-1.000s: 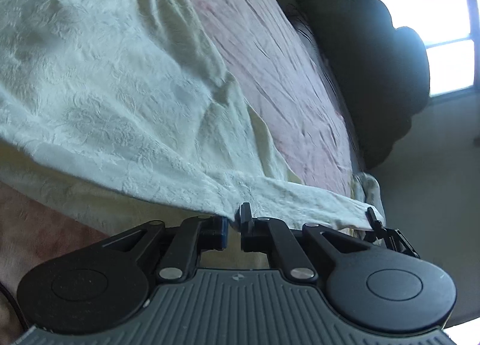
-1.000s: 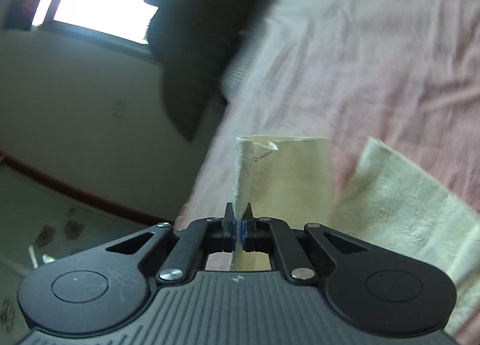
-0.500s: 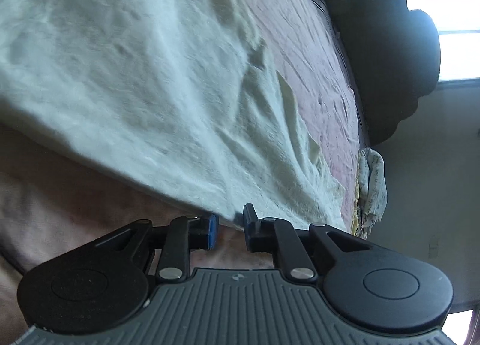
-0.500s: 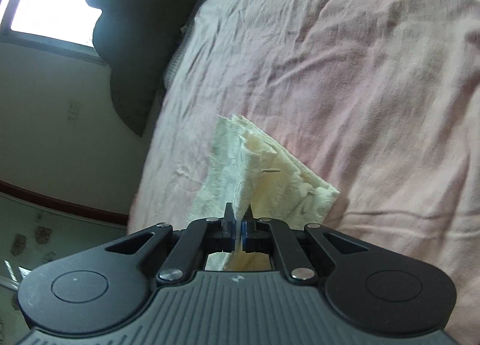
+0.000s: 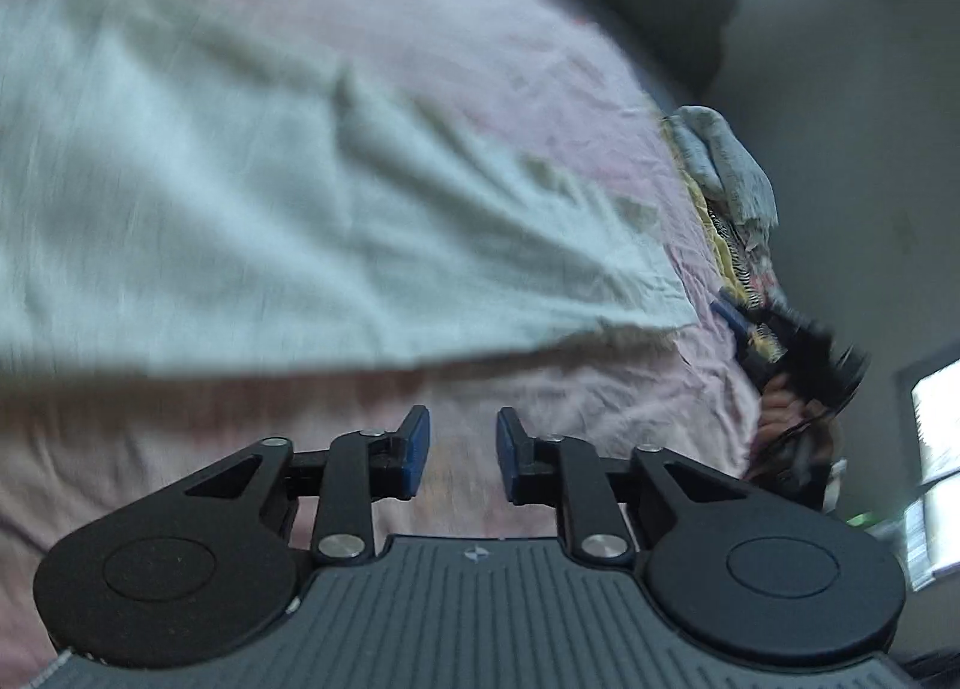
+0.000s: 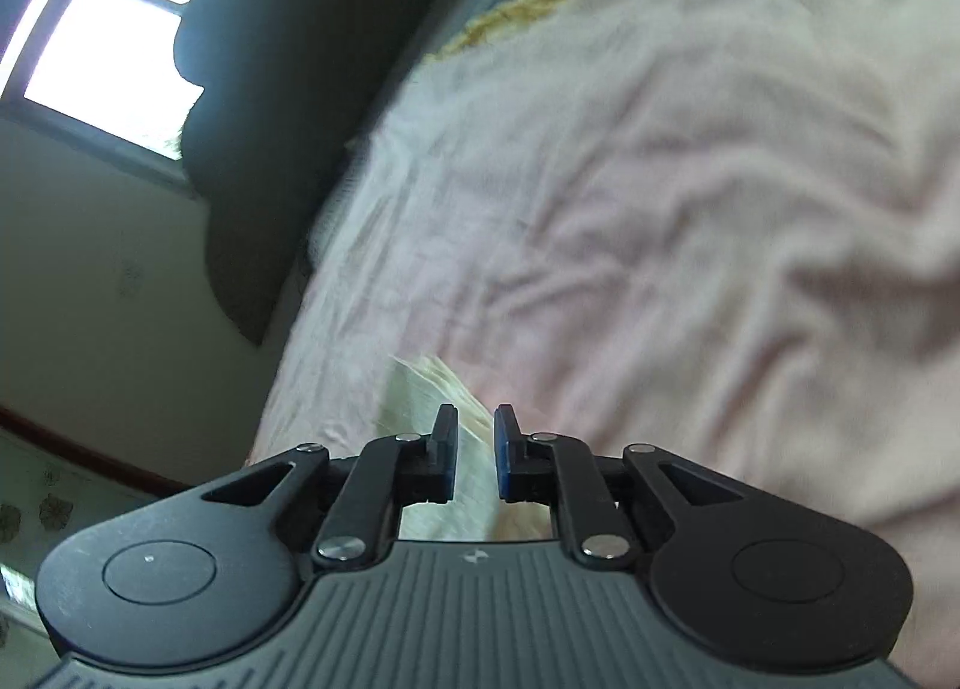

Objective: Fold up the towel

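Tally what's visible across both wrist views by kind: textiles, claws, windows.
Towels: 1, the cream towel on the bed
Bedsheets: 1, the pink sheet
Cloth piles: 1, the heap at the bed's edge
Claws: 2, left claw, right claw
Windows: 1, window
Total: 6

1 towel (image 5: 252, 197), 1 pink bedsheet (image 5: 600, 401), 2 grippers, maybe 1 clothes heap (image 5: 729, 173).
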Demonstrator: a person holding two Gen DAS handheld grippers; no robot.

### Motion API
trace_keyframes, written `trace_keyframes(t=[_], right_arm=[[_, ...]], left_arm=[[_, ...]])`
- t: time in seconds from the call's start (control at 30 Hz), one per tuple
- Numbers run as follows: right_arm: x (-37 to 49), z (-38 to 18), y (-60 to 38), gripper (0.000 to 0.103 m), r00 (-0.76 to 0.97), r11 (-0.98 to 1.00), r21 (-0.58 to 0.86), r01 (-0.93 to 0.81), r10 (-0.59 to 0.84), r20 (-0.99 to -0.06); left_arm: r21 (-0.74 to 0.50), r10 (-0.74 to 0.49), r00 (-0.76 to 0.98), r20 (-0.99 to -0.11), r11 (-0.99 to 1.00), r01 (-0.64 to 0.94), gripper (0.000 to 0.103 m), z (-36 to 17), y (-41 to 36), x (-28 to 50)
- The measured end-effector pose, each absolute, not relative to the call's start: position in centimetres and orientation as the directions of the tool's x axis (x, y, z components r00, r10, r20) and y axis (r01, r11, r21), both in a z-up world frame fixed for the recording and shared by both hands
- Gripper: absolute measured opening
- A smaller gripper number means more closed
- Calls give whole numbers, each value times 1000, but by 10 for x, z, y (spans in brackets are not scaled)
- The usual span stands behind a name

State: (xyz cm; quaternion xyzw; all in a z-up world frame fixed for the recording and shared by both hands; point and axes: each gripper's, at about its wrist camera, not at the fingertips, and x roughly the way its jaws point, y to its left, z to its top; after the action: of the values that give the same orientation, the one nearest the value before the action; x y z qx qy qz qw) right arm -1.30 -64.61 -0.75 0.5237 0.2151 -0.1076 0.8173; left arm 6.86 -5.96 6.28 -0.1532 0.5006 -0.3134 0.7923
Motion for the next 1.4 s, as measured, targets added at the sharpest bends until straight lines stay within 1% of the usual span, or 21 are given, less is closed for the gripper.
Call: trace_keyframes(t=[0.03,0.07,0.1,0.13,0.2,0.23,0.3,0.37,0.43,0.53,0.57,0.67,0.7,0.87,0.9,0.97,1.13,1.23,1.3,1.37,1.4], right_arm=[[-1,5,-645,19,885,496,785,371,66,-460],[16,17,-642,47,879,590,732,341,77,-471],[34,27,-636,91,869,673,670,313,81,-488],[53,33,-632,102,865,739,612,282,81,-496],[85,35,-630,100,857,811,543,215,110,-504],[100,34,-632,97,843,816,540,206,132,-522],[125,28,-634,76,817,815,554,173,195,-542],[146,19,-632,74,773,830,542,132,256,-581],[158,10,-620,74,736,870,485,86,273,-620],[166,1,-608,72,706,915,399,55,247,-663],[167,-1,-606,68,704,924,379,45,240,-669],[164,-5,-606,10,713,933,359,36,228,-663],[163,-7,-608,6,712,923,384,36,246,-657],[147,-3,-630,4,785,867,487,106,228,-576],[147,-10,-633,4,775,856,501,124,232,-588],[151,-26,-629,3,747,874,464,143,212,-630],[149,-24,-638,10,744,824,531,197,227,-629],[129,-9,-649,28,775,768,579,276,178,-606],[101,7,-646,52,839,741,611,278,122,-531],[81,18,-623,62,865,757,625,191,171,-472],[76,21,-606,62,854,776,611,155,206,-478]], left_arm=[[-500,-627,378,-681,776,385,48,67,-64,67],[-429,-594,463,-658,801,418,61,68,-69,66],[-327,-538,557,-632,838,438,62,67,-75,64],[-213,-471,644,-603,873,439,62,63,-83,63],[-68,-404,720,-564,892,447,62,48,-97,62],[-51,-392,715,-579,892,448,61,41,-100,63],[-102,-400,678,-616,895,435,61,24,-102,64],[-111,-388,660,-643,900,421,61,11,-103,59],[-77,-380,683,-623,899,431,62,5,-101,52],[-60,-381,689,-617,895,441,64,2,-105,49],[-66,-384,688,-616,895,441,65,0,-103,50],[-90,-403,687,-604,892,443,70,-3,-101,50],[-95,-408,685,-603,890,446,71,-3,-101,50],[-97,-431,666,-609,873,477,85,-4,-103,51],[-95,-435,661,-611,869,485,87,-5,-105,51],[-96,-450,644,-619,857,507,98,-6,-107,52],[-88,-442,642,-626,859,505,95,-3,-105,50],[-169,-446,636,-630,878,448,91,15,-92,56],[-237,-468,653,-595,879,414,93,28,-82,64],[-235,-452,683,-573,890,391,94,36,-82,76],[-212,-432,702,-566,899,382,94,38,-85,84]])
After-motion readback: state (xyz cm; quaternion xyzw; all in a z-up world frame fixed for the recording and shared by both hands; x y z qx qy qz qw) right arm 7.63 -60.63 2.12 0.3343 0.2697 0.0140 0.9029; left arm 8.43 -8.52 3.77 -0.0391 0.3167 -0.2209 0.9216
